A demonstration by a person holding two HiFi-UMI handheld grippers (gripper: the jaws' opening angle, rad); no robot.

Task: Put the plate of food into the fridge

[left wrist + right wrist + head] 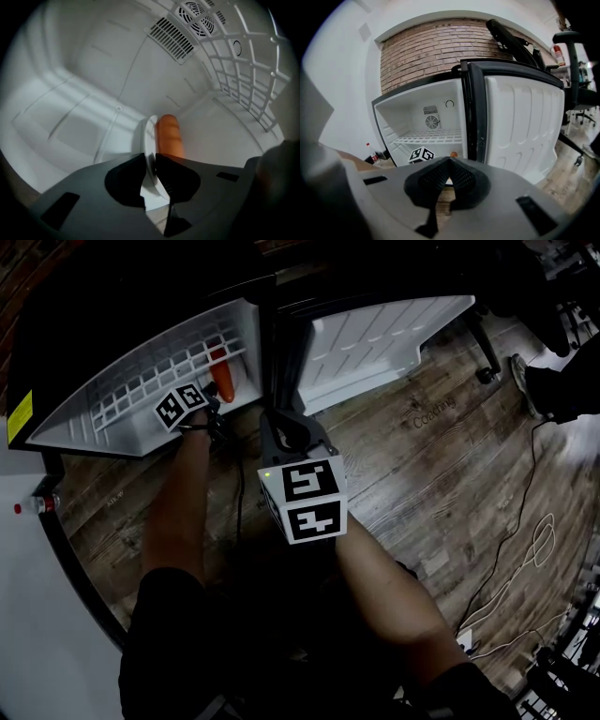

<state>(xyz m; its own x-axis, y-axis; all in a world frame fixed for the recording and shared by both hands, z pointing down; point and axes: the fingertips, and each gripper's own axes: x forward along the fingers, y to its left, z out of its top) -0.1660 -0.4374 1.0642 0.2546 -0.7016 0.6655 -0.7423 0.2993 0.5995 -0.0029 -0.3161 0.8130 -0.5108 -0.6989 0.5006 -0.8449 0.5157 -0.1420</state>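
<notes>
Left gripper view: left claw [150,163] clamped on plate [149,133] rim w/ orange food [169,136] aboard, already inside fridge [84,79]; can't tell if it's set down. Right claw [449,165] closed, empty, outside. Remaining, prob.: release, withdraw, close door [525,126].

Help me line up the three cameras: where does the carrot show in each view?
Head view: carrot at upper left, inside the fridge, just right of a marker cube.
Left gripper view: centre, lying on the white plate pinched between the jaws.
Right gripper view: small orange spot low in the fridge, just above the jaws.
Shared landmark: the white wire shelf.
</notes>
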